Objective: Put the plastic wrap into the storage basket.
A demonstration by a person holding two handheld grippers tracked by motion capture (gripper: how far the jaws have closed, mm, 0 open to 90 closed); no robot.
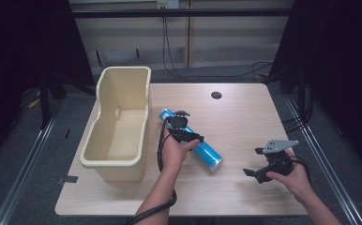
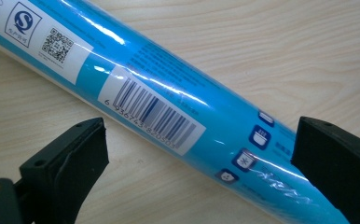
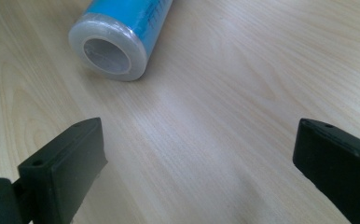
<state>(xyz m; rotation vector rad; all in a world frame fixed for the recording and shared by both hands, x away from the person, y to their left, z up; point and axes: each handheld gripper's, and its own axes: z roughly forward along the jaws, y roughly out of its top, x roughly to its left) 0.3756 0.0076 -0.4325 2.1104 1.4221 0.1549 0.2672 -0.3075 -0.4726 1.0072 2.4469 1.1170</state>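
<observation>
Pale wood grain covers the table (image 1: 245,117), which runs across the middle of the high view. Near the bottom right of that view, the person's right hand (image 1: 295,179) holds the right gripper (image 1: 256,162) low over bare wood, its grey three-cornered plate on top. Its jaws stand wide apart with nothing between them; in the right gripper view they rise from the lower corners and frame only tabletop, with the blue roll's open end at the upper left.

A little farther in, at lower centre of the high view, the left hand (image 1: 172,153) holds the left gripper (image 1: 184,125) over the blue roll (image 1: 191,139), a cable trailing down along the forearm. In the left gripper view its jaws are spread wide, one on each side of the roll (image 2: 178,93). The left jaw stands apart from it; whether the right jaw touches it I cannot tell. The roll lies flat on the table, slanting from upper left to lower right, with a barcode label (image 2: 152,111) and a QR code (image 2: 57,45) on its glossy wrapper.

Left of the roll, a cream plastic bin (image 1: 105,140) stands upright and empty. Near the table's far edge, upper centre, sits a small dark round hole (image 1: 216,95).
</observation>
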